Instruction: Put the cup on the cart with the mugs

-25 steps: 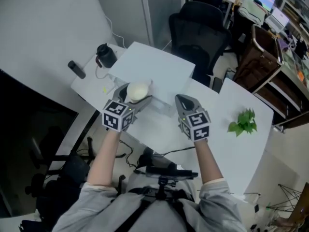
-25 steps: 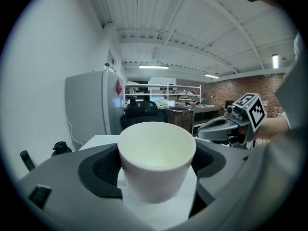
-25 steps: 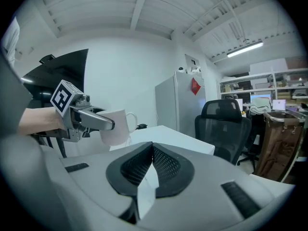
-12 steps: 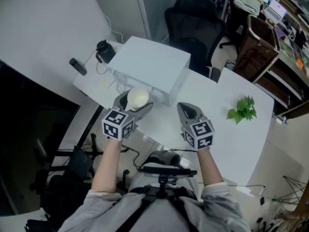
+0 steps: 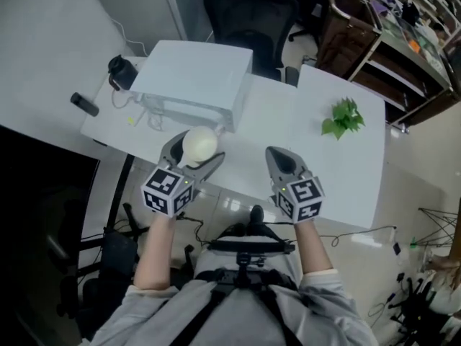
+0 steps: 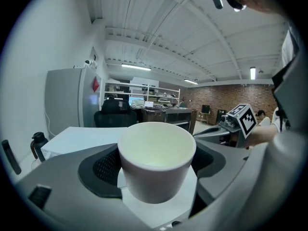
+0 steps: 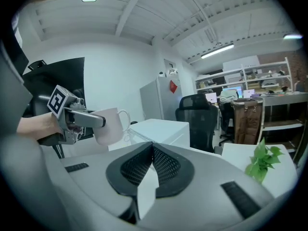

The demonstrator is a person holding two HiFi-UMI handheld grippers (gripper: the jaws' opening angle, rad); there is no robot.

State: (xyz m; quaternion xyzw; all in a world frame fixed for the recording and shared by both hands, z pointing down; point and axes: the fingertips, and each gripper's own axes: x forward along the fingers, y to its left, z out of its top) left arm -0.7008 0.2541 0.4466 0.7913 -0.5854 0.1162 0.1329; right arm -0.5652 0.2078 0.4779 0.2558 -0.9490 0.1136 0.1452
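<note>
A white cup (image 5: 199, 143) with a handle sits upright between the jaws of my left gripper (image 5: 193, 151), which is shut on it. In the left gripper view the cup (image 6: 156, 158) fills the middle and looks empty; the left gripper (image 6: 156, 179) holds its sides. The right gripper view shows the cup (image 7: 109, 124) held off to the left. My right gripper (image 5: 282, 161) hovers beside it at the table's near edge, shut with nothing in it; its pads meet in the right gripper (image 7: 151, 170) view. No mugs show in any view.
A white table (image 5: 288, 132) carries a white box (image 5: 194, 81), a small green plant (image 5: 343, 117), a black jug-like thing (image 5: 119, 71) and a dark remote (image 5: 84, 104). A black office chair (image 5: 248, 13) and a brown rack (image 5: 353, 31) stand behind it.
Both grippers have drawn back from over the table to its near edge, the left one still carrying the cup. The table and box now sit further up in the head view.
</note>
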